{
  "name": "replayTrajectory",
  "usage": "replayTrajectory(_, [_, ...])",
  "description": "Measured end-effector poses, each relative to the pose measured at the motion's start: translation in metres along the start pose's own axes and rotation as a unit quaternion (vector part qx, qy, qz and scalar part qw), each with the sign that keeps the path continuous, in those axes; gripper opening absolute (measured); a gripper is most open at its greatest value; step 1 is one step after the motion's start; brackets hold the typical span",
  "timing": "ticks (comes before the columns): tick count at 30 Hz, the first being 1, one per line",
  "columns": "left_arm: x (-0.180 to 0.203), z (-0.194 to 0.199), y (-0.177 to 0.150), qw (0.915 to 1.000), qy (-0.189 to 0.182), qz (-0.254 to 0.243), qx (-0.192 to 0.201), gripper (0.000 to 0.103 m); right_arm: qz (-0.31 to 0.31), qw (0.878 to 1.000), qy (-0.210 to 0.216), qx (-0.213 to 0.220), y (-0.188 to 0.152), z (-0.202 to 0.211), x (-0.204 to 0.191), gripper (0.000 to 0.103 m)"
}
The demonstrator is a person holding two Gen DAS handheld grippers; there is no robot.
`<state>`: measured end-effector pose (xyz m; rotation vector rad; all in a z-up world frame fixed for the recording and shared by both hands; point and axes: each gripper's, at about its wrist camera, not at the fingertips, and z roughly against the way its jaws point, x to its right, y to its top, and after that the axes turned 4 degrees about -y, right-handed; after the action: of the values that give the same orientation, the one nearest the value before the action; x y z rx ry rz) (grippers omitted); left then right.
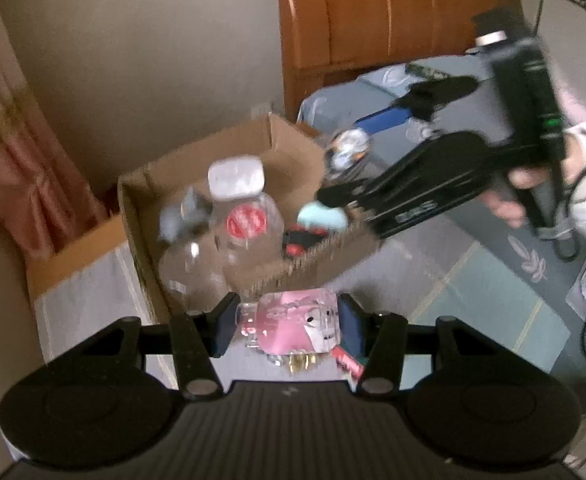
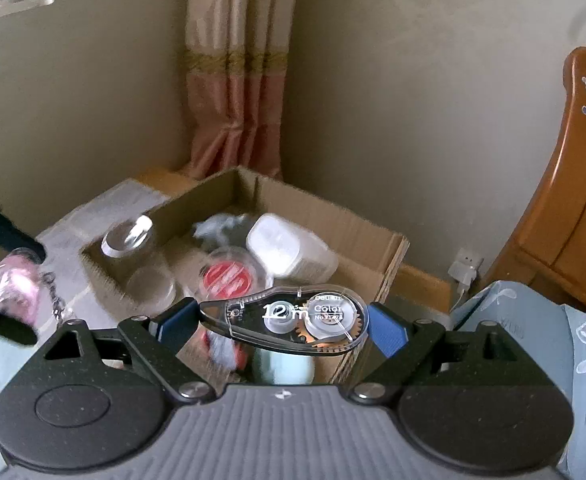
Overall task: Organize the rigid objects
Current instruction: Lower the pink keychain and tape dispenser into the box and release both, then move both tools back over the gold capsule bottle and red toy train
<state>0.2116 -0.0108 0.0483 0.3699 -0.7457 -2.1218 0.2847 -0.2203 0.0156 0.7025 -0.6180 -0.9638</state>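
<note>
Left wrist view: the left tool (image 1: 289, 326) is clenched on a small clear pink bottle (image 1: 293, 320), which is held crosswise between its pads just in front of the cardboard box (image 1: 293, 148). Only in this view is the right tool (image 1: 335, 206) seen from outside, gripped by a person's hand (image 1: 533, 184) and reaching over the box's near right corner with a light blue object at its tip; a bed with a blue patterned cover (image 1: 489, 264) is seen beneath it.

Right wrist view: the right tool (image 2: 283, 322) is shown holding a clear correction tape dispenser (image 2: 289, 318) lengthwise between its widely spread blue pads, above the box (image 2: 373, 236). "12m", "Color" and the brand "deli" can be read on it; the smaller print is blurred. A red-lidded clear jar (image 2: 225, 278) and a white-lidded container (image 2: 277, 242) are seen inside the box in both views.
</note>
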Motion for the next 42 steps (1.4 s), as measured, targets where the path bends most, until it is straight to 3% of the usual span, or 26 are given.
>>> replayTrajectory(1, [0.001, 0.001, 0.005, 1.0000, 0.002, -0.004, 0.005, 0.052, -0.005, 1.000, -0.002, 0.003, 0.004, -0.004, 0.002, 0.103])
replayTrajectory(6, [-0.002, 0.002, 0.030, 0.9996, 0.010, -0.009, 0.024, 0.052, -0.013, 1.000, -0.001, 0.002, 0.011, -0.011, 0.004, 0.103])
replayTrajectory(16, [-0.026, -0.015, 0.080, 0.9985, 0.038, 0.008, 0.040, 0.052, -0.009, 1.000, -0.014, -0.016, -0.010, -0.007, 0.003, 0.103])
replayTrajectory(21, [-0.053, -0.044, 0.092, 0.9973, 0.064, 0.031, 0.020, 0.052, -0.007, 1.000, -0.010, -0.008, -0.013, 0.004, 0.001, 0.103])
replayTrajectory(28, [-0.083, -0.083, 0.074, 0.9933, 0.081, 0.079, -0.022, 0.053, 0.005, 1.000, -0.005, -0.003, -0.019, 0.019, -0.005, 0.103])
replayTrajectory(30, [-0.090, -0.088, 0.070, 0.9913, 0.082, 0.099, -0.028, 0.057, 0.009, 1.000, -0.006, -0.006, -0.021, 0.021, -0.008, 0.103])
replayTrajectory(32, [-0.094, -0.085, 0.066, 0.9894, 0.081, 0.119, -0.022, 0.082, 0.014, 1.000, -0.007, -0.009, -0.023, 0.022, -0.011, 0.103])
replayTrajectory(33, [-0.095, -0.080, 0.064, 0.9888, 0.085, 0.122, -0.011, 0.086, 0.015, 1.000, -0.007, -0.010, -0.025, 0.022, -0.012, 0.103])
replayTrajectory(42, [-0.078, -0.037, 0.045, 0.9886, 0.111, 0.094, 0.038, 0.096, -0.004, 1.000, 0.012, -0.016, -0.038, 0.026, -0.027, 0.103])
